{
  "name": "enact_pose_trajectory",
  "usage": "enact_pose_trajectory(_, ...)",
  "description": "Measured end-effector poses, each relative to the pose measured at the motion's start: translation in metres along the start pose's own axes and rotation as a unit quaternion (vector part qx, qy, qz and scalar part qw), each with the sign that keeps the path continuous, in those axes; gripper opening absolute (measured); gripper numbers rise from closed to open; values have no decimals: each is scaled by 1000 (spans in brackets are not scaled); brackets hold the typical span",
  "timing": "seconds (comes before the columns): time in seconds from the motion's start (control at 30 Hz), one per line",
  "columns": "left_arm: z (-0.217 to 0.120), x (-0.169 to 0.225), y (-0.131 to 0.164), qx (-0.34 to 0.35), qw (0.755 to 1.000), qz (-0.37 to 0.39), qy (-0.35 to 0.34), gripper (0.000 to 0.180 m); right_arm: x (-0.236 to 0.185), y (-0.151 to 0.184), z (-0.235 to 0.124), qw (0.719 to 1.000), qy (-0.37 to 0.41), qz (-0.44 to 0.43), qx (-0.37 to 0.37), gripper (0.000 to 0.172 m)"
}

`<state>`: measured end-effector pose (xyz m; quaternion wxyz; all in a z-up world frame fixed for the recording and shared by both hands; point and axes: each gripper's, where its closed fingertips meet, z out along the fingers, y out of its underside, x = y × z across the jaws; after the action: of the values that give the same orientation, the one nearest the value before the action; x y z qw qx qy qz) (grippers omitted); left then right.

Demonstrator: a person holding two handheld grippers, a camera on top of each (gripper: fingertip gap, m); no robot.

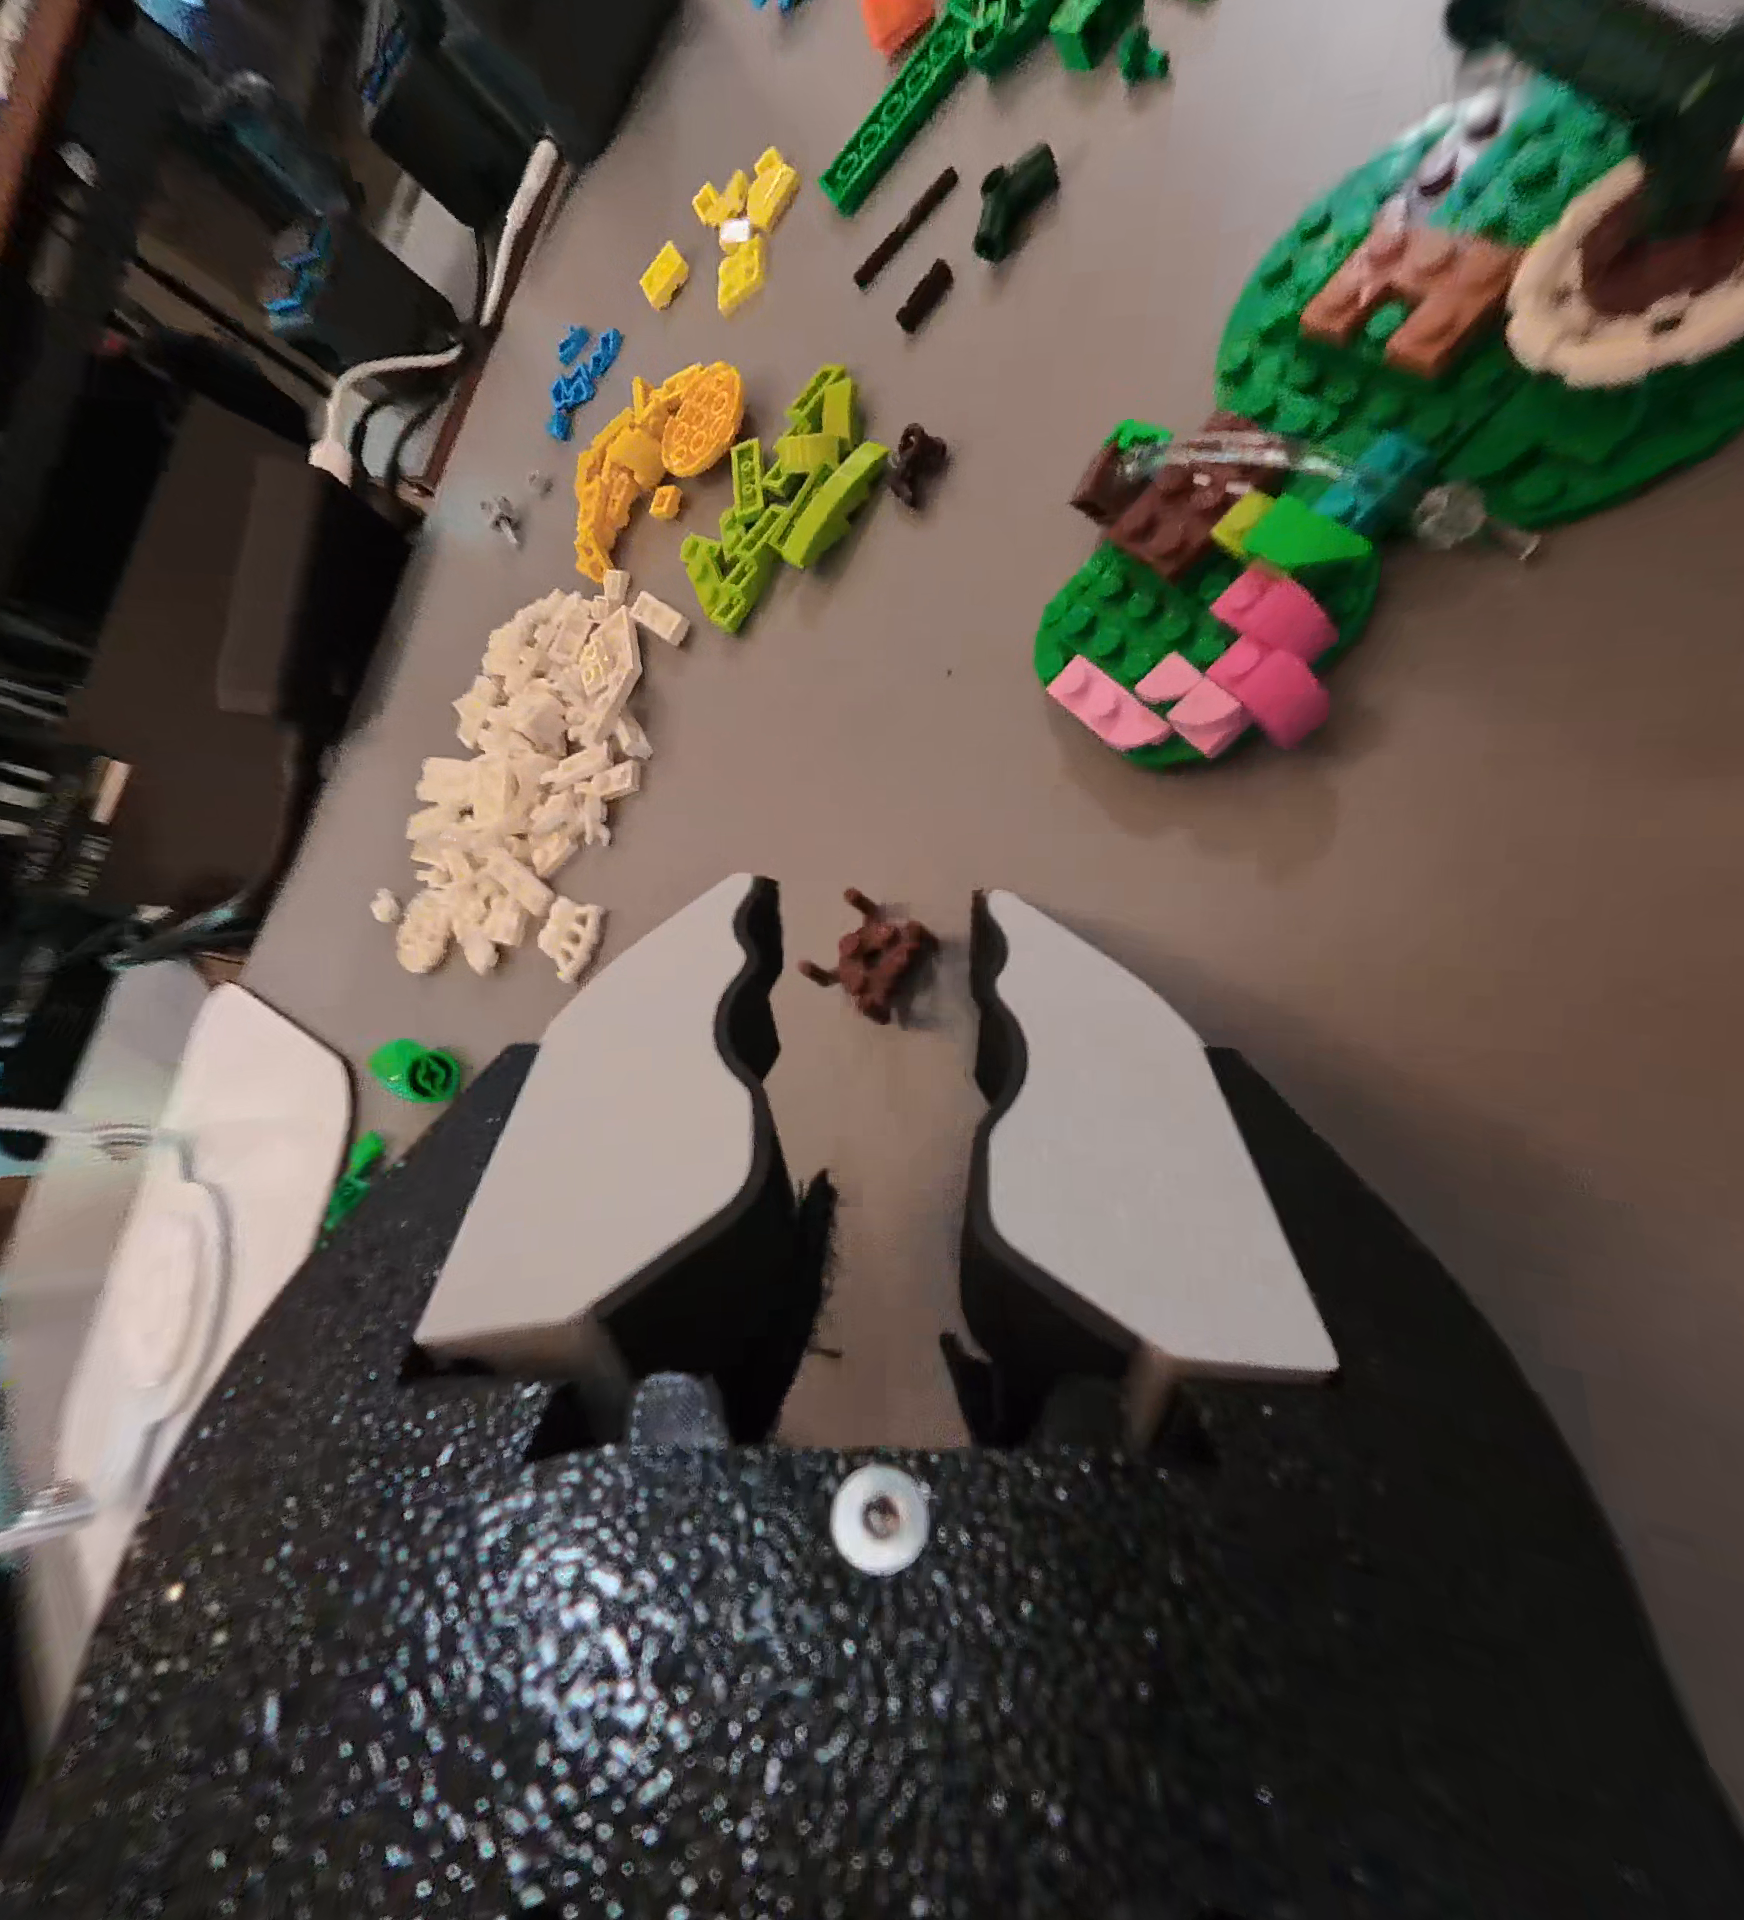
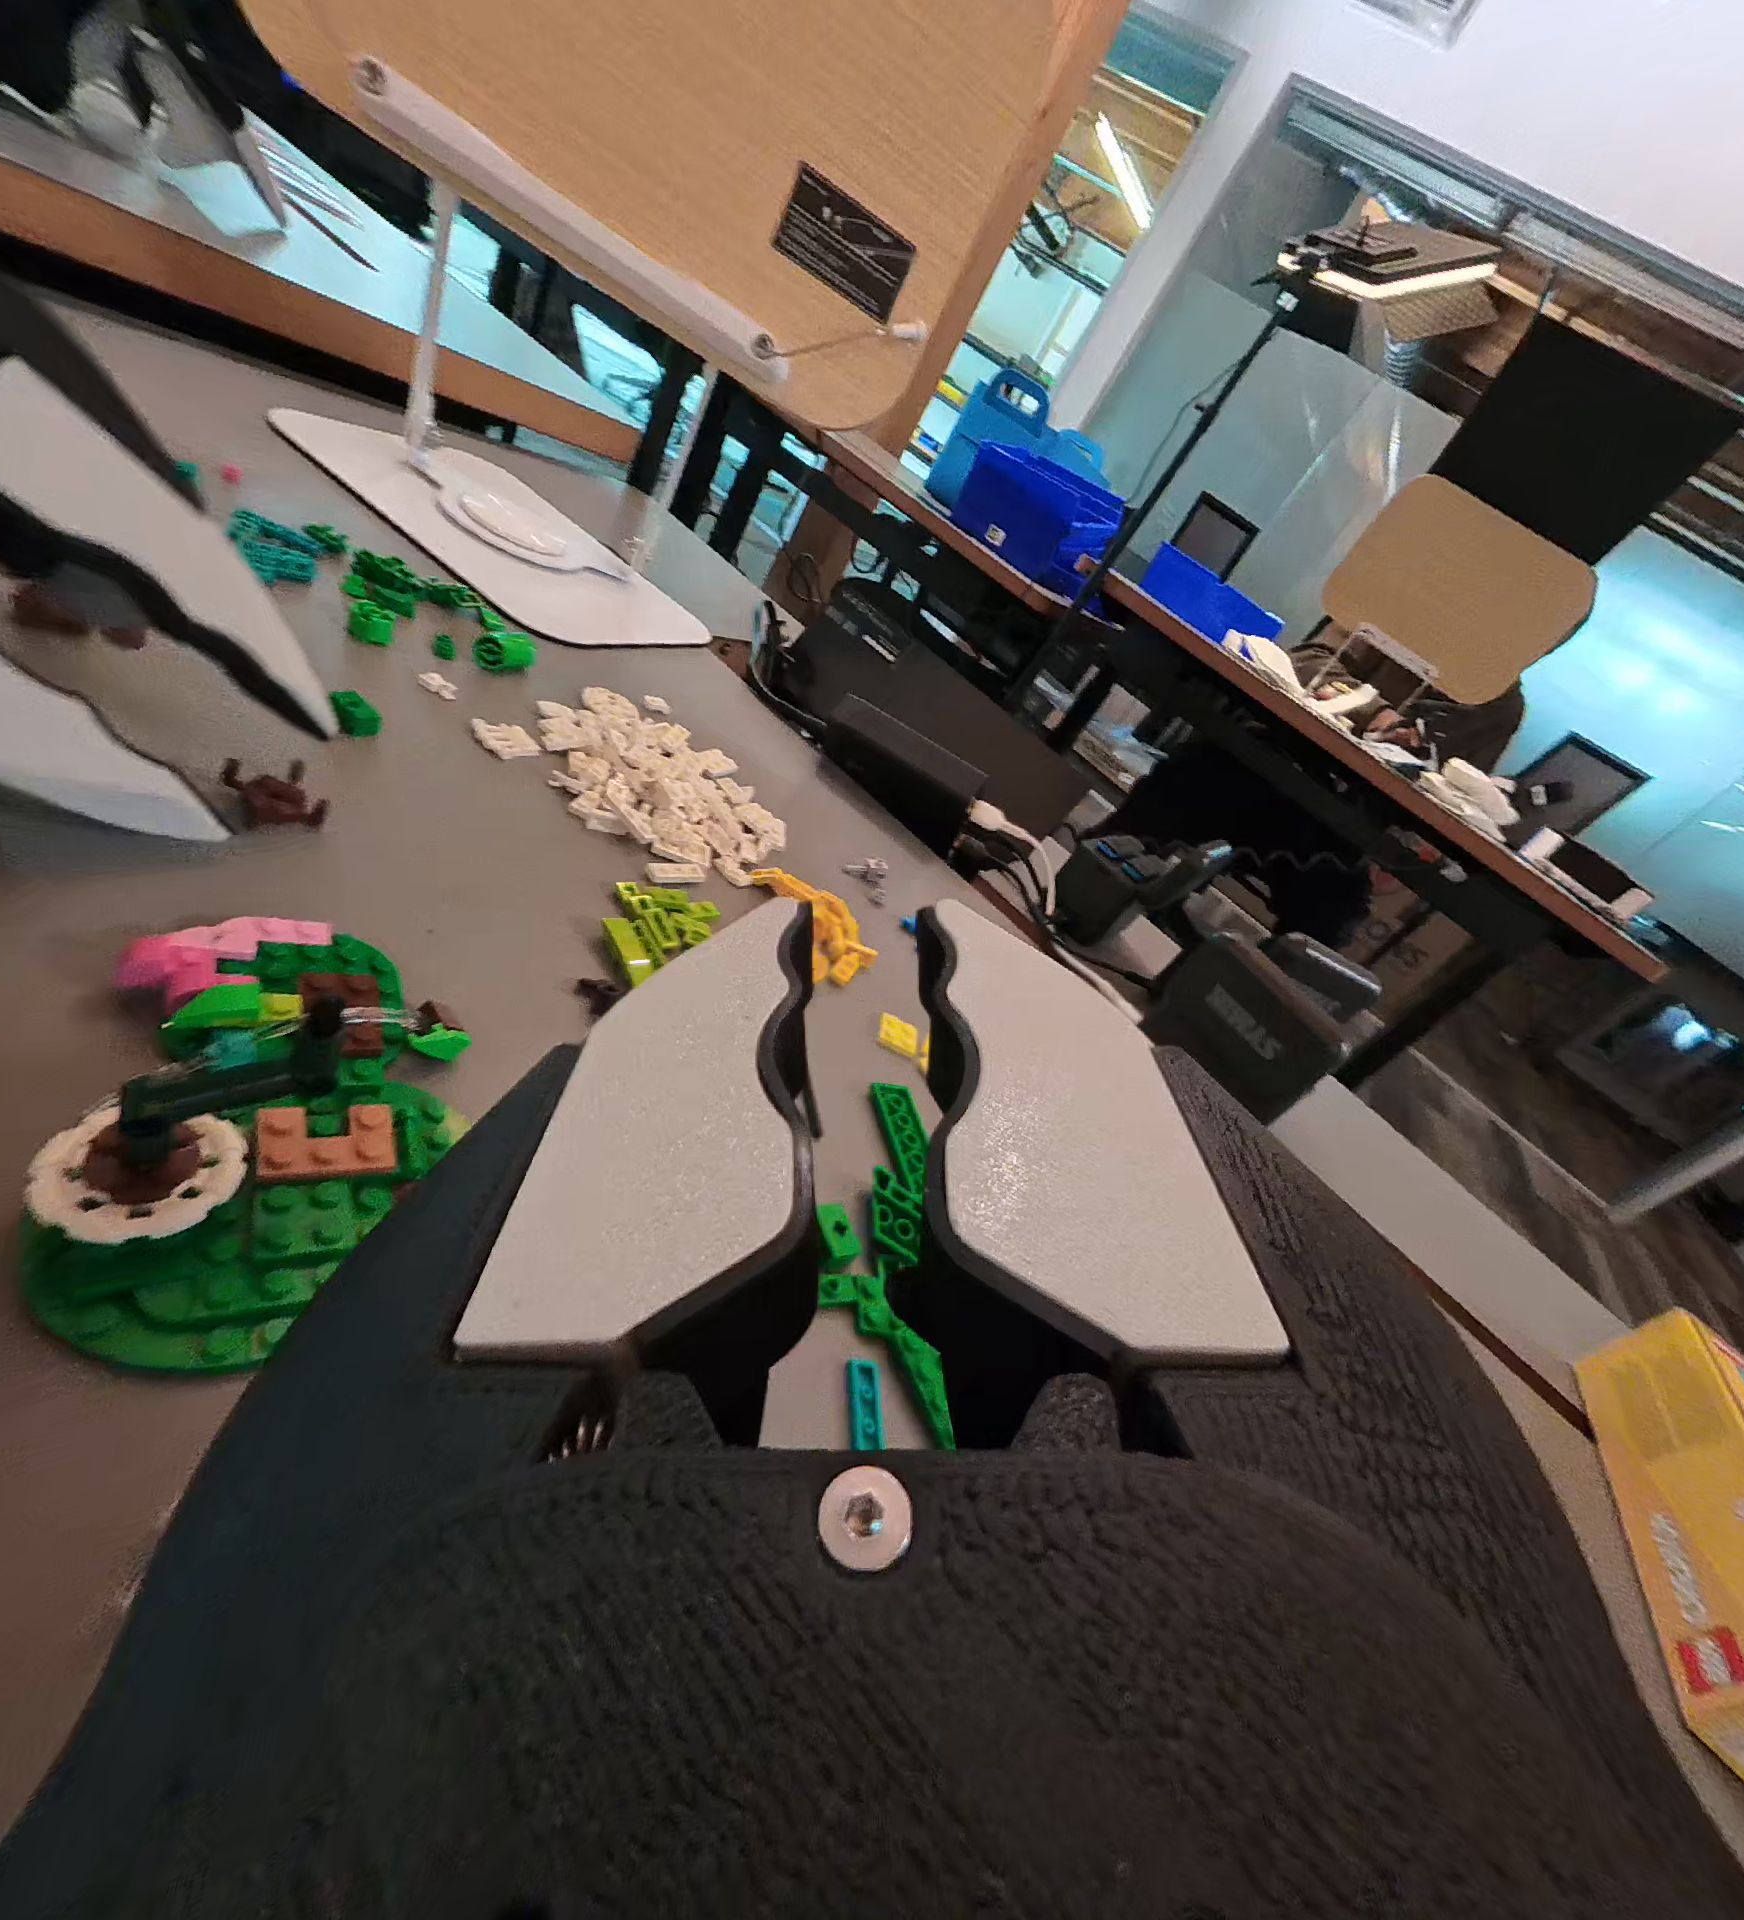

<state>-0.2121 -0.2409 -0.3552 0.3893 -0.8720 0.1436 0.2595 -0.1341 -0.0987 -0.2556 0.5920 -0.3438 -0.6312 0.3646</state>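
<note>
Between the spread fingers of the left tool lies a small brown piece on the grey surface. Neither pad touches it; a gap shows on both sides. The piece looks light and stiff, with thin prongs that stick out, so it may slide or turn when one pad reaches it first. I judge the thick middle body a better place to take hold than the prongs.

The right tool is also spread and holds nothing. It hangs above yellow pieces and a long green piece, well apart from the brown piece.

To the left of the left tool, near it, is a heap of white pieces, and a round green piece lies beside its black body. The green model with pink bricks stands ahead to the right, with open surface between. The surface edge runs close behind the white heap, and a lamp base stands there, so free room is mainly toward the right.
</note>
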Motion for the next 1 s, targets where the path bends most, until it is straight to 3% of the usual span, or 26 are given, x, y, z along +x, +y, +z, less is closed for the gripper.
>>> enact_pose_trajectory(0.03, -4, -1, -2, 7, 1000, -23, 12, 37, -4, 1, -2, 1000, -14, 2, 3, 18)
enact_pose_trajectory(0.13, -18, -3, -10, 58, 991, -105, 66, 40, -27, 2, -13, 992, -117, 52, 6, 21)
enact_pose_trajectory(0.27, -41, -35, -19, 163, 968, -186, 50, 44, -55, 0, -27, 957, -252, 141, -8, 27)
enact_pose_trajectory(0.37, -55, -53, -20, 219, 947, -230, 43, 47, -73, 2, -32, 942, -301, 143, -26, 33)
enact_pose_trajectory(0.47, -58, -44, -28, 248, 928, -261, 94, 52, -88, 7, -32, 935, -326, 128, -51, 39)
enact_pose_trajectory(0.7, -36, 27, -59, 230, 947, -160, 160, 51, -104, 19, -28, 929, -342, 114, -83, 42)
enact_pose_trajectory(0.83, -40, 41, -72, 256, 953, -99, 126, 45, -100, 17, -28, 932, -337, 114, -72, 42)
enact_pose_trajectory(1.0, -37, 38, -77, 257, 956, -107, 97, 38, -80, 9, -24, 950, -290, 108, -36, 40)
